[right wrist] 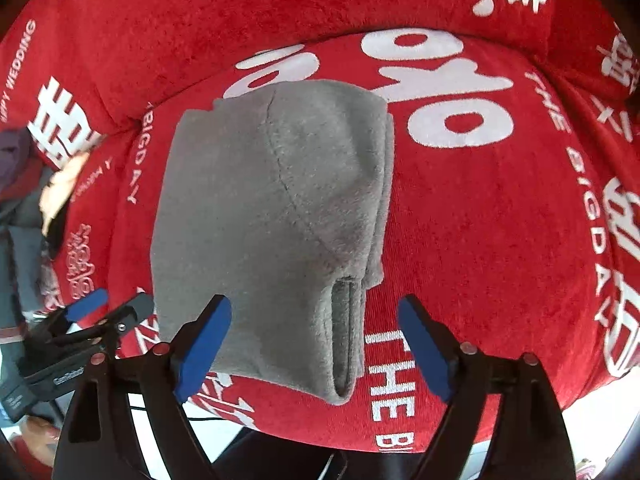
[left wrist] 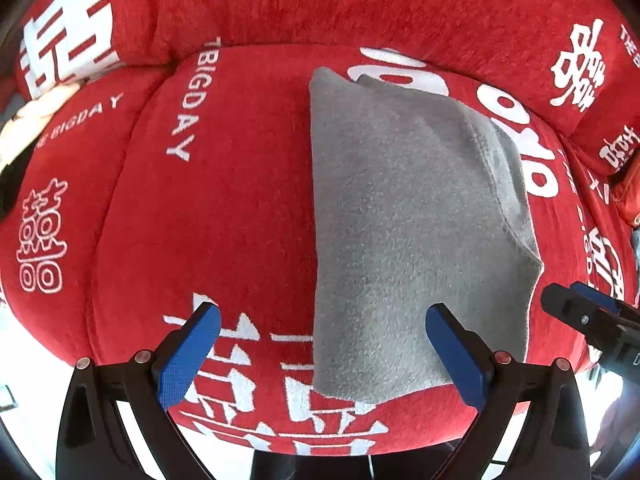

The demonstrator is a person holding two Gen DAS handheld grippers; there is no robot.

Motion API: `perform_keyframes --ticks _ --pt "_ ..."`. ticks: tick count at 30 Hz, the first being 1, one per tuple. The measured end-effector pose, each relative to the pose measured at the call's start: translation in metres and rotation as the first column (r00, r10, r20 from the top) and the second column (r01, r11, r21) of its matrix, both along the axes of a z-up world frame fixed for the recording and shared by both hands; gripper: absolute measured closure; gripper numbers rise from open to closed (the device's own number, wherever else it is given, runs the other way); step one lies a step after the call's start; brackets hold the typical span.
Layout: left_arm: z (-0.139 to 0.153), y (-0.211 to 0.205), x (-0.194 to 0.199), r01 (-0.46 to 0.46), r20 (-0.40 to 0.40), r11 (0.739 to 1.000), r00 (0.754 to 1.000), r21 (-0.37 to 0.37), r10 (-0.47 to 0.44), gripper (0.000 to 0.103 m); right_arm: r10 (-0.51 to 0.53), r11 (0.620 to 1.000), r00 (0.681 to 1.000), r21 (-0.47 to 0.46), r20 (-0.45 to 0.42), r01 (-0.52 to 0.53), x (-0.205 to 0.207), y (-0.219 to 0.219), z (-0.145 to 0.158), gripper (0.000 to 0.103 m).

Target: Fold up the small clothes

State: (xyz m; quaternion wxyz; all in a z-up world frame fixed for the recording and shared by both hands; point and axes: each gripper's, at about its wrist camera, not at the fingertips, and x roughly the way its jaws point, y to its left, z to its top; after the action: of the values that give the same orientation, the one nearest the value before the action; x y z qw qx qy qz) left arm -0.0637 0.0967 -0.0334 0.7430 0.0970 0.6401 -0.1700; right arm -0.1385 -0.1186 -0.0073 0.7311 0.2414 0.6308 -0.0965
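Observation:
A small grey fleece garment (left wrist: pixel 404 216) lies folded flat on a red seat cushion (left wrist: pixel 224 208) printed with white characters. My left gripper (left wrist: pixel 320 328) hangs above the garment's near left edge, jaws wide apart, nothing between the blue pads. In the right wrist view the same grey garment (right wrist: pixel 276 220) shows a curved seam and a folded cuff at its near right corner. My right gripper (right wrist: pixel 314 322) stands open above that near edge, clear of the cloth. The right gripper's tip (left wrist: pixel 576 308) shows at the right of the left wrist view; the left one (right wrist: pixel 104 312) at the lower left of the right view.
A red backrest cushion (left wrist: pixel 320 4) with white print rises behind the seat. More red cushions (left wrist: pixel 592 80) sit to the right. At the left edge, a pale and dark object (left wrist: pixel 24 128) lies beside the seat. Light floor shows below the cushion's front edge (right wrist: pixel 224 436).

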Motion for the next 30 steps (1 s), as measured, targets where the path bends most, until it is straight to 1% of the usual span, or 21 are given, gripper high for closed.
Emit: perform_keyframes --ticks 1,2,6,11,13,15,20,23,25,30 --pt "0.002 0.0 -0.001 0.007 0.004 1.0 1.0 0.002 -0.007 0.0 -0.004 1.0 1.0 -0.009 -0.003 0.004 -0.002 0.002 0.002 0.003" --pt "0.004 0.0 -0.002 0.01 0.004 1.0 1.0 0.004 -0.01 0.0 -0.008 1.0 1.0 -0.021 -0.002 0.008 -0.003 0.004 0.005 0.0" --pt "0.011 0.002 -0.003 0.008 -0.026 1.0 1.0 0.006 -0.007 0.0 0.005 0.998 1.0 -0.055 -0.012 -0.006 -0.003 0.011 0.018 0.0" --pt "0.021 0.004 -0.011 0.006 -0.043 0.998 0.999 0.062 -0.004 0.0 0.009 0.997 0.998 -0.076 -0.055 -0.013 -0.002 0.018 0.032 0.0" --pt "0.026 0.005 -0.014 0.011 -0.051 0.997 0.999 0.073 -0.007 0.0 0.008 0.996 0.997 -0.087 -0.074 -0.014 -0.002 0.021 0.036 0.0" --pt "0.032 0.007 -0.017 0.017 -0.05 0.996 0.999 0.092 -0.012 0.0 0.004 0.995 0.996 -0.095 -0.093 -0.013 -0.003 0.023 0.042 0.0" --pt "0.051 0.012 -0.024 0.031 -0.062 0.993 0.998 0.111 -0.024 0.0 0.016 0.991 0.994 -0.132 -0.112 -0.031 -0.009 0.025 0.061 0.0" --pt "0.065 0.011 -0.025 0.052 -0.037 0.99 0.998 0.132 -0.048 0.0 0.01 0.99 0.993 -0.136 -0.117 -0.026 -0.013 0.022 0.071 0.0" --pt "0.071 0.01 -0.022 0.058 -0.029 0.989 0.998 0.139 -0.054 0.0 0.005 0.99 0.993 -0.138 -0.119 -0.022 -0.016 0.021 0.078 0.0" --pt "0.081 0.007 -0.016 0.047 -0.046 0.991 0.998 0.123 -0.041 0.0 -0.008 0.988 0.993 -0.151 -0.117 -0.01 -0.023 0.018 0.089 0.0"
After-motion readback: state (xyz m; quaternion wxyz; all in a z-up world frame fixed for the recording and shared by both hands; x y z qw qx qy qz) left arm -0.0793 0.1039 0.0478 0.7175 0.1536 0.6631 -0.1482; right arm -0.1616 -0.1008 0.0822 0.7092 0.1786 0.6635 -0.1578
